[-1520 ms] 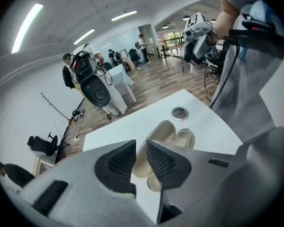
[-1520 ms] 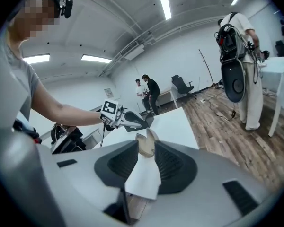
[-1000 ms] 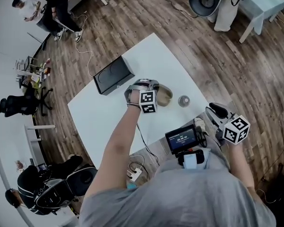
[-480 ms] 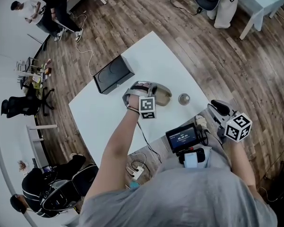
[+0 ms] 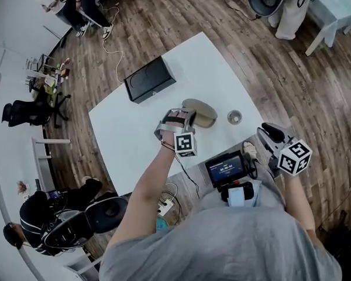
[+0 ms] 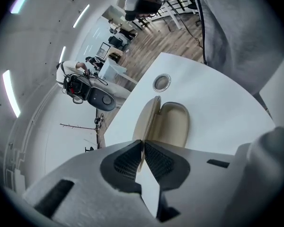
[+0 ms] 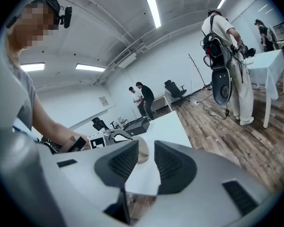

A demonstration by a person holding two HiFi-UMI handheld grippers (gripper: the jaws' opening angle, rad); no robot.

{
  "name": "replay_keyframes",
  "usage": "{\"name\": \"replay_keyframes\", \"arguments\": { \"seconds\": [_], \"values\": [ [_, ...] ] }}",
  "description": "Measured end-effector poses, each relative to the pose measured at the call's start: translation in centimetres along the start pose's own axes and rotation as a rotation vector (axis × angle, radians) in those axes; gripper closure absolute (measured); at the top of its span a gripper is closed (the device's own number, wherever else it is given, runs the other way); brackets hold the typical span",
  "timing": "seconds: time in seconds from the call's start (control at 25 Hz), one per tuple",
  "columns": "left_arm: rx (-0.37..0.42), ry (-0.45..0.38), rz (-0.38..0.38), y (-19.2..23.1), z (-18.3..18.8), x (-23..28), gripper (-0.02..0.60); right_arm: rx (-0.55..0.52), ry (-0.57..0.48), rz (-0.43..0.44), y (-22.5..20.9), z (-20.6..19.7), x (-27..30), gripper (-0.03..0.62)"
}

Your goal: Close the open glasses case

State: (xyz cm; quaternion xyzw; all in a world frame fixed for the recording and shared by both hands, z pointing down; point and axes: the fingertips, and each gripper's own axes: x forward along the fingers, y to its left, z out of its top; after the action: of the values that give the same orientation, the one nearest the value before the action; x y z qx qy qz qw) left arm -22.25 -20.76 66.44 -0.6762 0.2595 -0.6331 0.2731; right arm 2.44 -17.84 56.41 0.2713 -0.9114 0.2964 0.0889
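Has slid the left gripper (image 6: 143, 149) back to the near end of the glasses case (image 5: 203, 115) on the table (image 5: 134, 142), jaws pinched on the upright lid (image 6: 146, 122). Still leaves folding it down. Keeps the right gripper (image 7: 144, 162) slightly parted, empty.

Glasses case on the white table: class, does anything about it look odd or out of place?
The glasses case lies open, lid upright, no glasses visible inside; left tongs pinch the lid's edge. Nothing looks spilled or damaged.

The case (image 5: 202, 113) is beige (inside too); the table (image 5: 128, 136) is white, the far box (image 5: 150, 79) black, the floor (image 5: 281, 81) brown, streaked wood-grain planks.
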Motion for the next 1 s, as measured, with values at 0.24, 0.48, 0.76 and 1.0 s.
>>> {"name": "replay_keyframes", "arguments": {
  "seconds": [0.24, 0.48, 0.76, 1.0],
  "values": [
    [-0.027, 0.026, 0.004, -0.5, 0.2, -0.1, 0.543, -0.008, 0.025, 0.019, 0.3, -0.3, 0.0, 0.511],
    [-0.066, 0.044, -0.013, -1.9, -0.9, 0.0, 0.543, -0.012, 0.044, 0.020, 1.4, -1.3, 0.2, 0.511],
    [-0.050, 0.094, -0.029, -2.6, -1.4, 0.7, 0.543, -0.009, 0.048, 0.029, 1.4, -1.2, 0.2, 0.511],
    [-0.032, 0.119, -0.033, -3.5, -1.5, 0.4, 0.543, -0.013, 0.057, 0.038, 1.6, -1.4, 0.1, 0.511]
  ]
}}
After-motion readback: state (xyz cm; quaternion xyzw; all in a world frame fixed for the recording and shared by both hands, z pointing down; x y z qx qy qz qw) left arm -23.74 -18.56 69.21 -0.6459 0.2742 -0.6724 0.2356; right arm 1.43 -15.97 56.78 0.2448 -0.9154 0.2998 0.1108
